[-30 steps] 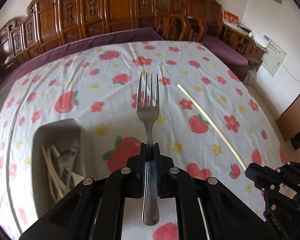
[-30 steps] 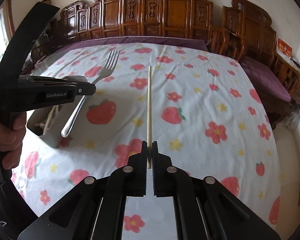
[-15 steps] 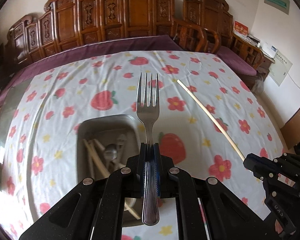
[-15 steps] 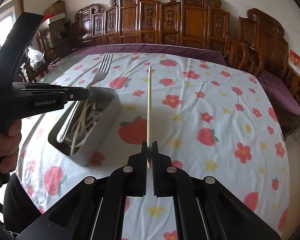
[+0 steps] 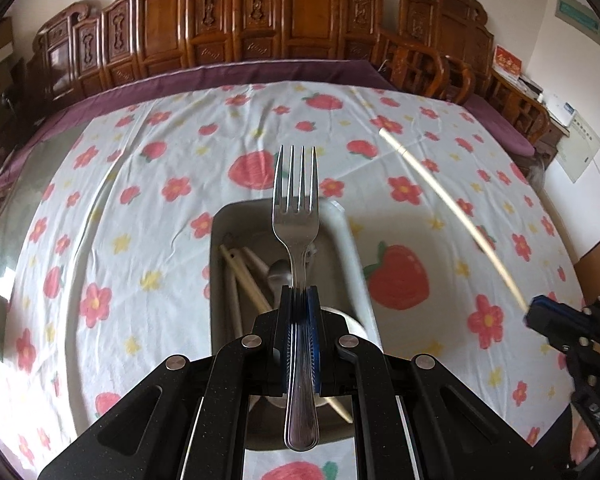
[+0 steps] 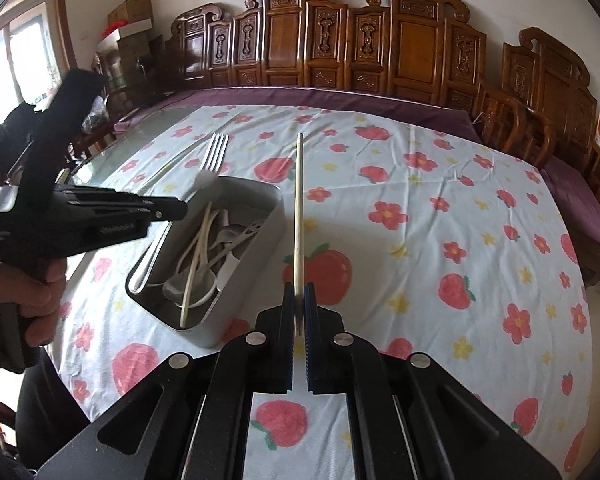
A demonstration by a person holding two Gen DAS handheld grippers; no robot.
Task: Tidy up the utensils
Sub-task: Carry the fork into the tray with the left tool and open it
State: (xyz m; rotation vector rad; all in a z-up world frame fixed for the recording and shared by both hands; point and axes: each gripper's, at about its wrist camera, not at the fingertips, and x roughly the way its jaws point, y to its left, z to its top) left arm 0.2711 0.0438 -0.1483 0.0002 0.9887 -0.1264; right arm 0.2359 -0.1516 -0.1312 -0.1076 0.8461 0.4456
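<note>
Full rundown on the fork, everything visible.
The shiny silver metal four-tined fork is clamped at mid-handle in the shut left claw, tines pointing forward, its rounded handle end sticking out behind the pads. It hangs in the air above the grey rectangular metal tray that holds pale chopsticks and spoons, touching only the claw. The right view shows its tines past the tray's far end.

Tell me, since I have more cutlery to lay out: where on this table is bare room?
The flowered cloth lies bare right of the chopstick and beyond the metal tray, toward the carved chairs. The tray holds a tangle of utensils, with the fork over it.
</note>
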